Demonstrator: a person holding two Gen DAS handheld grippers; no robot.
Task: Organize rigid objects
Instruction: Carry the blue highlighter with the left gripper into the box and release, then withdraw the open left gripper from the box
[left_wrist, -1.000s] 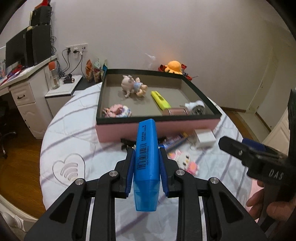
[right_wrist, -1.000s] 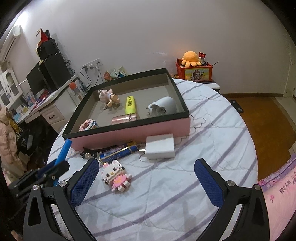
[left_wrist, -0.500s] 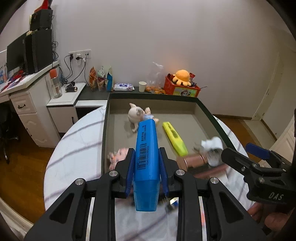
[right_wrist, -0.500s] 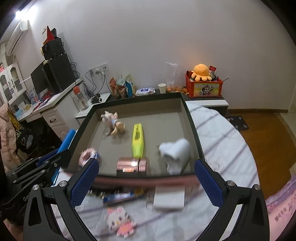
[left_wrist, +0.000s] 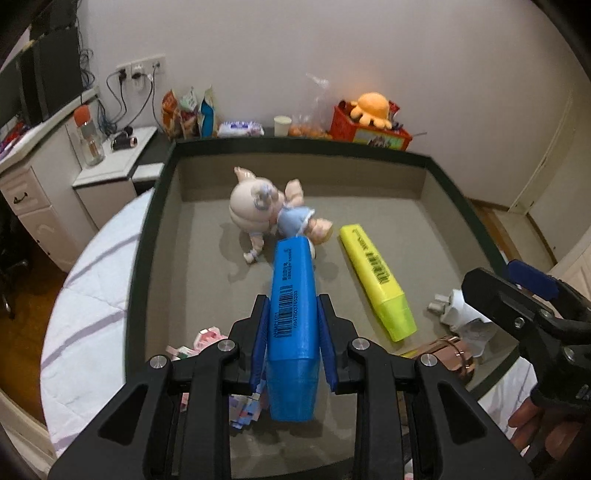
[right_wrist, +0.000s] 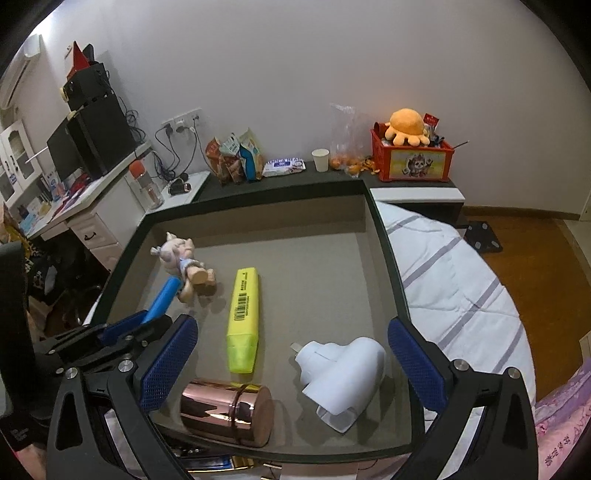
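Observation:
My left gripper (left_wrist: 292, 314) is shut on a blue highlighter (left_wrist: 291, 266) and holds it tilted down over the grey floor of a dark-rimmed box (left_wrist: 147, 229). Its tip is close to a pig figurine (left_wrist: 258, 210). A yellow highlighter (left_wrist: 376, 284) lies just to the right. In the right wrist view my right gripper (right_wrist: 291, 323) stands wide open and empty above the box (right_wrist: 388, 258). Under it lie a white plug adapter (right_wrist: 343, 373) and a rose-gold cylinder (right_wrist: 229, 410). The left gripper (right_wrist: 147, 317) with the blue highlighter (right_wrist: 166, 295) shows at the left.
A pink brick toy (left_wrist: 207, 339) lies in the box's near left corner. The box rests on a bed with a white striped cover (right_wrist: 443, 277). Behind it stand a low shelf with snack bags (right_wrist: 232, 158) and a red crate with an orange plush (right_wrist: 406, 155). A desk (right_wrist: 92, 214) is at the left.
Both grippers have moved forward from in front of the box to above its floor. The blue highlighter has stayed in the left grip and now hangs near the pig figurine.

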